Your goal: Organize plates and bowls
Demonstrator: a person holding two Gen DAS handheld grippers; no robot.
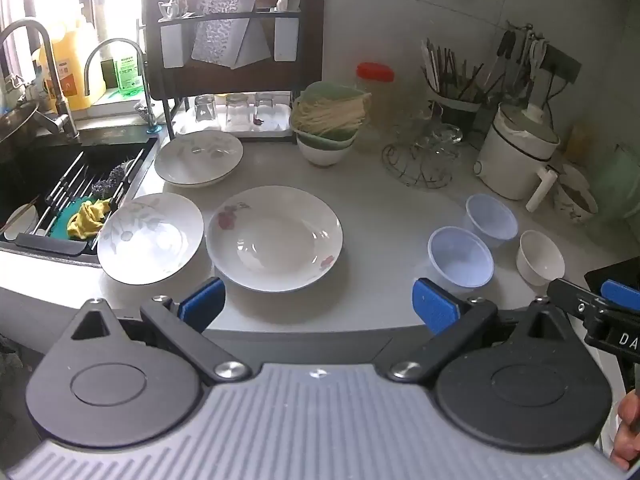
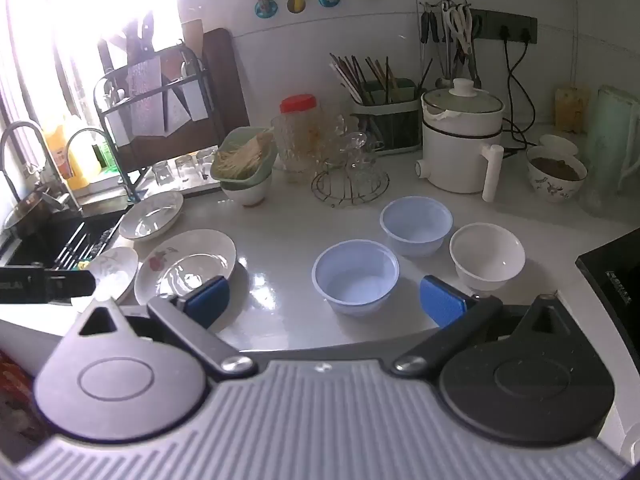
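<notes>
Both claws hung above the near edge of the pale surface [image 1: 380, 208], tilted downward, each with its blue pads spread wide and nothing between them. The left claw [image 1: 318, 306] faced a white plate with red flowers [image 1: 276, 238], which lay flat on the surface just ahead of it. Just left of that plate sat a grey-leaf plate [image 1: 150, 238], its rim jutting over the edge of the dark sink [image 1: 60, 184], and a third plate [image 1: 199, 157] rested farther back, in front of the black dish rack [image 1: 236, 60]. The right claw [image 2: 324, 304] hovered just before a bluish plastic bowl [image 2: 355, 276]; a second bluish bowl [image 2: 416, 224] stood behind it to the right, and a white bowl [image 2: 487, 256] sat just beside that one, nearest the right pad. All three bowls stood upright and apart from the plates. Farther back stood a stack of bowls topped with dry noodles [image 2: 244, 168], a wire stand with glassware [image 2: 350, 178] and a white electric pot [image 2: 460, 140].
</notes>
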